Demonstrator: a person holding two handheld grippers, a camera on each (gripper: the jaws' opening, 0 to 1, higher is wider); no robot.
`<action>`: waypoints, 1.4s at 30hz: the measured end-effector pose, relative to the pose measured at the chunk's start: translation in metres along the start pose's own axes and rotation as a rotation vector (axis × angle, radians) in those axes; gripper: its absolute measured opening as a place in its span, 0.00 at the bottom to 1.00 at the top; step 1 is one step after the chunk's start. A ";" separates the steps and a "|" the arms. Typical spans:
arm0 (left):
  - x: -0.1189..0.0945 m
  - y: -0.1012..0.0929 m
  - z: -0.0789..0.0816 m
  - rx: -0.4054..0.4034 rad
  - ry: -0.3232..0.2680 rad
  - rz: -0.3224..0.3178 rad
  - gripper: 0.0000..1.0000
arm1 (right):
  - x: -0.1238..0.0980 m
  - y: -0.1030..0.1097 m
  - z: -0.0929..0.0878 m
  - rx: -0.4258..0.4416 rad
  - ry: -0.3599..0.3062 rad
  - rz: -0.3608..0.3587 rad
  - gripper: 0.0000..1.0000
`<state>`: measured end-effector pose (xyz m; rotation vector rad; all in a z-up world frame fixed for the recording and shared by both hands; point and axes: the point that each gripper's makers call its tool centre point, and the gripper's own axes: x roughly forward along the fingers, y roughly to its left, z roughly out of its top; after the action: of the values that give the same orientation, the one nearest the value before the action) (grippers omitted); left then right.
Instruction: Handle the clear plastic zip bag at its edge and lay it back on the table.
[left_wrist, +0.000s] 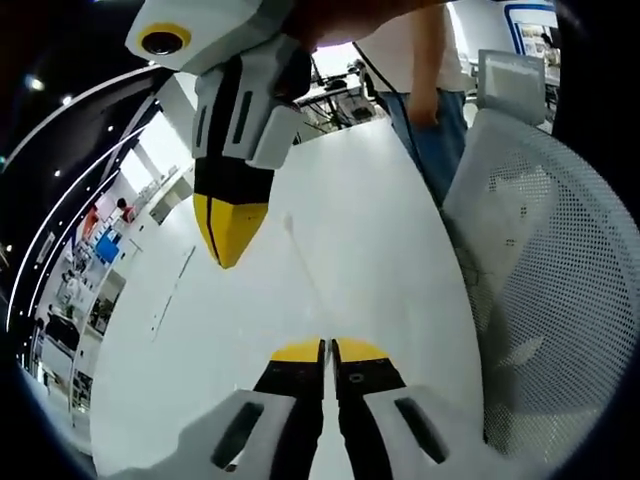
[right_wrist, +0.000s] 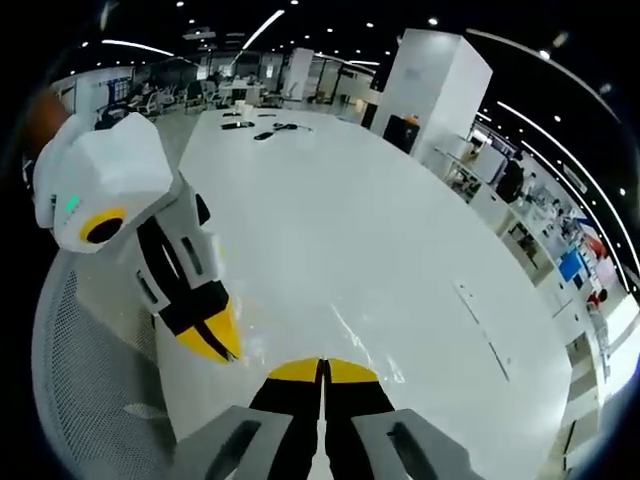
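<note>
The clear zip bag is nearly invisible. In the left gripper view it shows as a thin pale edge running up from my left gripper, whose yellow-tipped jaws are shut on it above the white table. My right gripper comes down from the top left, its tips closed, a little left of that edge. In the right gripper view the zip bag shows as faint glints just above my right gripper, which looks shut on its film. The left gripper points down beside it on the left.
A white mesh chair stands against the table's edge, also seen as the mesh chair. A person in jeans stands at the table's far end. Small dark items lie far down the long table.
</note>
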<state>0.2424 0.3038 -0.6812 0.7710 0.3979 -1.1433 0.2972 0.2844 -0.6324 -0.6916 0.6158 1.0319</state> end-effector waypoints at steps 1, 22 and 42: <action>0.000 0.001 0.001 -0.001 -0.001 0.001 0.00 | -0.001 -0.001 0.000 0.000 -0.001 -0.004 0.00; -0.008 0.029 0.024 -0.031 -0.033 0.080 0.00 | -0.016 -0.031 0.014 -0.004 -0.040 -0.124 0.00; -0.006 0.012 -0.001 -0.078 0.019 0.040 0.00 | 0.020 -0.007 -0.025 -0.021 0.031 -0.064 0.00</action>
<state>0.2518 0.3109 -0.6743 0.7187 0.4388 -1.0778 0.3076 0.2737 -0.6614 -0.7423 0.6067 0.9715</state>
